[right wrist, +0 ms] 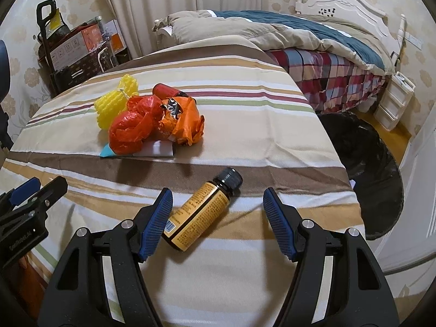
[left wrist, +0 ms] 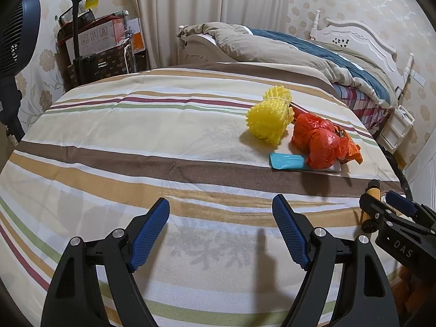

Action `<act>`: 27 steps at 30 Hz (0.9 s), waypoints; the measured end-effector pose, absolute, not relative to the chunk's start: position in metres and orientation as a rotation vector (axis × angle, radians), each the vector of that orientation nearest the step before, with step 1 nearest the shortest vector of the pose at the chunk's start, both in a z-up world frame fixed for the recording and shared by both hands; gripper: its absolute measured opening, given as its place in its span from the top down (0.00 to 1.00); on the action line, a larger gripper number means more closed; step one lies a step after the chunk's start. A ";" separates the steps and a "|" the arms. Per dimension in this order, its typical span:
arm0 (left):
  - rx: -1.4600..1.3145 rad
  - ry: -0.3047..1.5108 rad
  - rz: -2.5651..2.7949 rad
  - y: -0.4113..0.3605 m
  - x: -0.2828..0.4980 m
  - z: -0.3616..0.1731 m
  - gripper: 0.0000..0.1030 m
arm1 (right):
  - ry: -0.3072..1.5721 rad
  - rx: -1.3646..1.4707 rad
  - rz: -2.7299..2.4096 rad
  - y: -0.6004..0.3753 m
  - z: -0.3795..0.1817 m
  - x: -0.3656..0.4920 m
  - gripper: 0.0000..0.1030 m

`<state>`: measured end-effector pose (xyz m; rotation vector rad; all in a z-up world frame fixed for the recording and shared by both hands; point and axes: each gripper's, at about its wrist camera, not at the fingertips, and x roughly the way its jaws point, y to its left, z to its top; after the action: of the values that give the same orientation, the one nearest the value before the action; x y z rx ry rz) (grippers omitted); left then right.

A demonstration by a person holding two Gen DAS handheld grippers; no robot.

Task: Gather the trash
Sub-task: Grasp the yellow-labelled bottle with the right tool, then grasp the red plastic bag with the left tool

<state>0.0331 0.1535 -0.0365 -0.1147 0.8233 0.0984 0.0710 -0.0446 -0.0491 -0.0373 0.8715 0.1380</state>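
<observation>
The right gripper [right wrist: 218, 207] stands wide, holding nothing, with a small brown bottle [right wrist: 200, 214] lying on its side between the fingers. The bottle's base touches or nearly touches the left finger [right wrist: 158, 220]; the other finger is well apart from it. Its long axis runs slantwise, the dark cap [right wrist: 230, 178] pointing up and to the right, away from the gripper, and the yellow label faces up.

Beyond the bottle, farther along the striped cloth [right wrist: 245, 125], lies a heap of trash: orange plastic bags [right wrist: 152, 122], yellow foam netting [right wrist: 114, 103] behind them, and a blue scrap [right wrist: 107, 151] under their near edge. A black-lined bin [right wrist: 376, 169] stands beside the cloth's right edge, seen only in the right wrist view.

The left gripper [left wrist: 220, 223] is also wide and empty over bare cloth, the bottle far to its right, mostly hidden behind the right gripper's tip.
</observation>
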 end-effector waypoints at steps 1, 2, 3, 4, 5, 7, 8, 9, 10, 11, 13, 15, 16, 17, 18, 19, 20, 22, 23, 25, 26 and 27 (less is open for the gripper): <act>-0.115 0.823 0.097 0.154 0.033 -0.037 0.25 | 0.872 -0.035 0.136 -0.046 -0.049 0.070 0.35; -0.116 0.824 0.099 0.153 0.033 -0.037 0.25 | 0.873 -0.034 0.136 -0.046 -0.049 0.068 0.35; -0.116 0.824 0.099 0.153 0.033 -0.037 0.25 | 0.874 -0.032 0.134 -0.047 -0.049 0.068 0.35; -0.117 0.823 0.099 0.154 0.033 -0.037 0.25 | 0.877 -0.030 0.134 -0.048 -0.049 0.067 0.35; -0.116 0.823 0.099 0.153 0.033 -0.037 0.25 | 0.879 -0.029 0.135 -0.048 -0.049 0.066 0.35; -0.116 0.821 0.098 0.153 0.033 -0.037 0.25 | 0.885 -0.031 0.143 -0.047 -0.050 0.065 0.37; -0.116 0.821 0.097 0.152 0.033 -0.036 0.25 | 0.886 -0.030 0.151 -0.047 -0.050 0.064 0.39; -0.115 0.819 0.095 0.151 0.033 -0.035 0.25 | 0.887 -0.029 0.159 -0.046 -0.050 0.064 0.46; -0.112 0.817 0.095 0.150 0.033 -0.035 0.25 | 0.889 -0.028 0.163 -0.045 -0.050 0.064 0.49; -0.109 0.815 0.094 0.150 0.033 -0.035 0.25 | 0.893 -0.027 0.172 -0.044 -0.050 0.064 0.55; -0.104 0.811 0.093 0.148 0.033 -0.035 0.25 | 0.893 -0.033 0.181 -0.042 -0.049 0.063 0.67; -0.103 0.809 0.090 0.147 0.032 -0.034 0.25 | 0.899 -0.037 0.191 -0.041 -0.050 0.062 0.74; -0.104 0.807 0.086 0.146 0.033 -0.034 0.25 | 0.900 -0.038 0.193 -0.040 -0.051 0.062 0.75; -0.104 0.805 0.082 0.146 0.032 -0.034 0.25 | 0.900 -0.041 0.194 -0.040 -0.051 0.061 0.75; -0.104 0.802 0.078 0.145 0.032 -0.033 0.25 | 0.898 -0.044 0.195 -0.039 -0.051 0.061 0.75; -0.102 0.799 0.071 0.143 0.033 -0.033 0.25 | 0.896 -0.047 0.195 -0.039 -0.050 0.060 0.76; -0.102 0.796 0.066 0.141 0.033 -0.032 0.25 | 0.893 -0.052 0.193 -0.040 -0.050 0.060 0.76; -0.101 0.790 0.049 0.136 0.035 -0.031 0.25 | 0.885 -0.062 0.185 -0.040 -0.049 0.061 0.76; -0.100 0.787 0.043 0.134 0.035 -0.031 0.25 | 0.882 -0.065 0.182 -0.041 -0.049 0.061 0.76; -0.096 0.781 0.027 0.128 0.038 -0.030 0.25 | 0.878 -0.065 0.175 -0.045 -0.048 0.063 0.76; -0.092 0.779 0.019 0.125 0.040 -0.030 0.25 | 0.875 -0.064 0.170 -0.047 -0.048 0.064 0.76; -0.087 0.777 0.013 0.122 0.041 -0.030 0.25 | 0.873 -0.064 0.165 -0.049 -0.048 0.065 0.76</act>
<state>0.0415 0.1218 -0.0302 -0.0874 0.7769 0.0127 0.0653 -0.0490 -0.0480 -0.0642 0.8728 0.1650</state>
